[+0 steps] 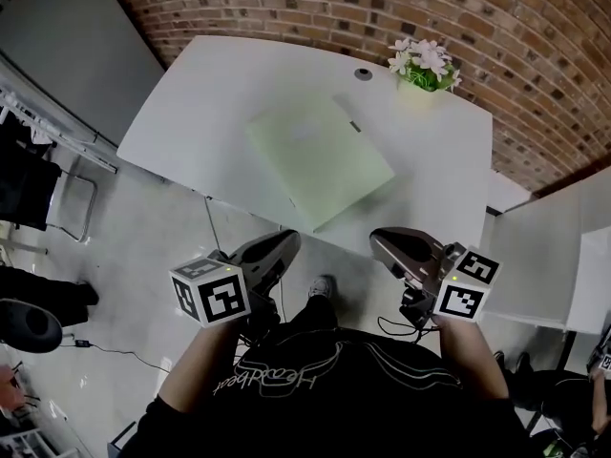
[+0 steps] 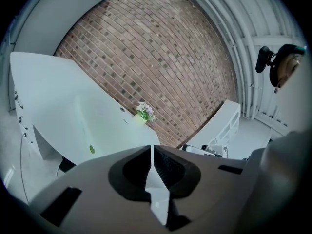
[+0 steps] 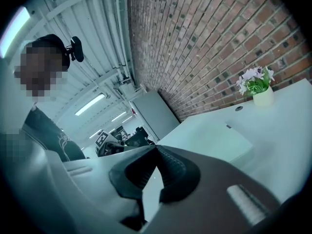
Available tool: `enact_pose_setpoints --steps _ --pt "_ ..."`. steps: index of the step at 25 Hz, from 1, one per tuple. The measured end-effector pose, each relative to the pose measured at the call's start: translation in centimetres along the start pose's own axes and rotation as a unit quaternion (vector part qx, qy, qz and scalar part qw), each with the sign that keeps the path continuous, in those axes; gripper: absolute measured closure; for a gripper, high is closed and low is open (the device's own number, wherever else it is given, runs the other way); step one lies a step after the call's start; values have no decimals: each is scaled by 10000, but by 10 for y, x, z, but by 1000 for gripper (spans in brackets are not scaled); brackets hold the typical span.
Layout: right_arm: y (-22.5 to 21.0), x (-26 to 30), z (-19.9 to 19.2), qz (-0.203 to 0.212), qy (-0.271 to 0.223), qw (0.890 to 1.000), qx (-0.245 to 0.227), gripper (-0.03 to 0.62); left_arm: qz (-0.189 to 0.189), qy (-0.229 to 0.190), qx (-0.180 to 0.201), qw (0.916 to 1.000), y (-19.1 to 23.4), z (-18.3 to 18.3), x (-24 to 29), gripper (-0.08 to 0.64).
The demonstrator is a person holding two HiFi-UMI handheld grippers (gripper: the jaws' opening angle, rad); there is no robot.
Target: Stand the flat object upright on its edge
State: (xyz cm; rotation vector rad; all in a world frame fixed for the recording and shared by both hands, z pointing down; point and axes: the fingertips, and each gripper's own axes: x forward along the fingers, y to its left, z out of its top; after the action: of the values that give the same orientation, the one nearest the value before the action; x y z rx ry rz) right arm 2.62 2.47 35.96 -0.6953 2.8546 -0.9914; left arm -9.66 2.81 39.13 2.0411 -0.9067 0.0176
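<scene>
Brick wall [image 1: 315, 8], red-brown, is noted behind a white table [image 1: 191, 113]. Pale green flat object [image 1: 320, 160] is found lying flat on the tabletop, roughly at its middle, with its near corner reaching the table's near edge. Left gripper [image 1: 289, 240] and right gripper [image 1: 379, 241] are held over the floor just short of that edge, one to each side of the near corner, and neither is touching the object. Both sets of jaws are pressed together with nothing between them. Small pot of flowers [image 1: 425, 70] is placed at the far edge, with a round grommet [image 1: 363, 73] just beside it.
</scene>
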Motion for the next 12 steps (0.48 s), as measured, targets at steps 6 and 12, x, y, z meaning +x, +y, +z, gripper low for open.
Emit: enact_pose_setpoints --steps 6,12 --pt "-54 35 22 -290 25 9995 158 586 532 65 -78 9985 59 39 21 557" --pt "-95 67 35 -461 213 9986 149 581 523 188 -342 9979 100 58 39 521"
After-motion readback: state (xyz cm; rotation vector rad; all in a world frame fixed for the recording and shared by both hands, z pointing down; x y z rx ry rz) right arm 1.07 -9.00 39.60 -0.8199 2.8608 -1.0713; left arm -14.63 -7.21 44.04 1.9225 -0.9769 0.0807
